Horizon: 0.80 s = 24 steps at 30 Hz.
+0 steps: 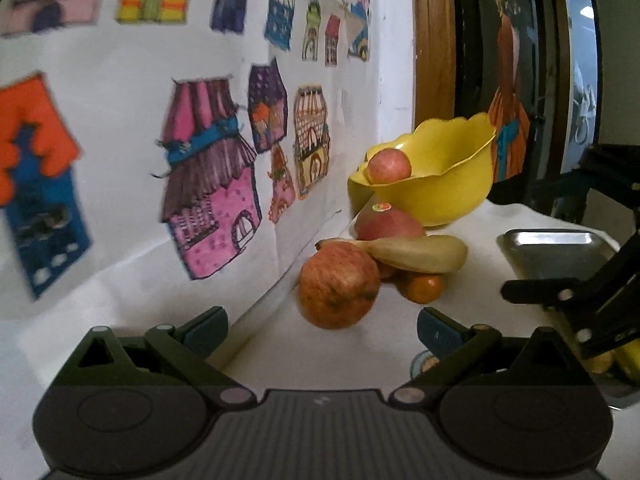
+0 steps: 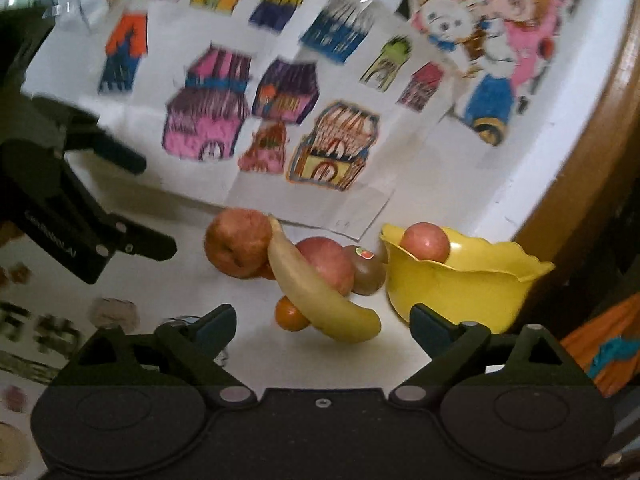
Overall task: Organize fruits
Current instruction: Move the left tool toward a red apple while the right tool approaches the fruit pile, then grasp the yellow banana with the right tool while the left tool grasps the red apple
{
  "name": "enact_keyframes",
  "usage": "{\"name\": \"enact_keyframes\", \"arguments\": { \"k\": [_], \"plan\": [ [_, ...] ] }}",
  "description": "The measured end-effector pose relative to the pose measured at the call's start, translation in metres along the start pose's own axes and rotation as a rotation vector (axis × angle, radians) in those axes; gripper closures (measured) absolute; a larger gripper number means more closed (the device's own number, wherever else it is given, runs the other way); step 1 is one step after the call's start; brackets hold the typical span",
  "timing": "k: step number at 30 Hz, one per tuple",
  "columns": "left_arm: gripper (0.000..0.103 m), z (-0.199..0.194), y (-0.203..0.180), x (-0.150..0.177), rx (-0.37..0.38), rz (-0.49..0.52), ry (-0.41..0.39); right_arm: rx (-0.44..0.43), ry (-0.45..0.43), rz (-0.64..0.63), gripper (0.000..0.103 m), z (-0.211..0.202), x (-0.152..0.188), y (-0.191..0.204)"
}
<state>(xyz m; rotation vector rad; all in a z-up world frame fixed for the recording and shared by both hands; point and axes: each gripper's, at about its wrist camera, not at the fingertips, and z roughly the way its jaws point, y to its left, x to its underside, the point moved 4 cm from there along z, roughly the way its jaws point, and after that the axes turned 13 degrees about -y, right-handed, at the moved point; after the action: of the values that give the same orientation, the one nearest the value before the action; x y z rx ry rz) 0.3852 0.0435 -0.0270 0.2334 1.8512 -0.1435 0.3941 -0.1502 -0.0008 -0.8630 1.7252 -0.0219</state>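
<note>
A yellow scalloped bowl stands by the wall with one red apple inside. In front of it lies a pile: a large reddish apple, a banana, a stickered apple, a small orange and a brownish fruit. My left gripper is open just short of the large apple. My right gripper is open too, hovering before the banana and orange, holding nothing.
Colourful house drawings cover the white wall behind the fruit. A metal tray sits at the right in the left wrist view. A wooden frame stands behind the bowl. Each gripper shows in the other's view.
</note>
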Motion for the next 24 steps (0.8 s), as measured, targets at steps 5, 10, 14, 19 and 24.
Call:
{"name": "enact_keyframes", "arguments": {
  "k": [5, 10, 14, 19, 24],
  "plan": [
    [0.0, 0.02, -0.003, 0.005, 0.001, 0.018, 0.011, -0.034, 0.001, -0.096, 0.016, 0.03, 0.007, 0.007],
    [0.001, 0.035, -0.008, 0.007, -0.001, 0.027, 0.025, -0.045, 0.0, -0.22, 0.022, 0.05, 0.013, 0.015],
    [0.004, 0.044, -0.007, 0.005, -0.009, 0.004, 0.027, -0.052, -0.008, -0.29, 0.032, 0.058, 0.016, 0.022],
    [0.009, 0.056, -0.006, 0.005, -0.017, -0.043, 0.041, -0.047, -0.019, -0.344, 0.042, 0.065, 0.014, 0.027],
    [0.011, 0.064, -0.007, 0.005, -0.029, -0.069, 0.053, -0.045, -0.026, -0.428, 0.048, 0.07, 0.013, 0.036]
  ]
}}
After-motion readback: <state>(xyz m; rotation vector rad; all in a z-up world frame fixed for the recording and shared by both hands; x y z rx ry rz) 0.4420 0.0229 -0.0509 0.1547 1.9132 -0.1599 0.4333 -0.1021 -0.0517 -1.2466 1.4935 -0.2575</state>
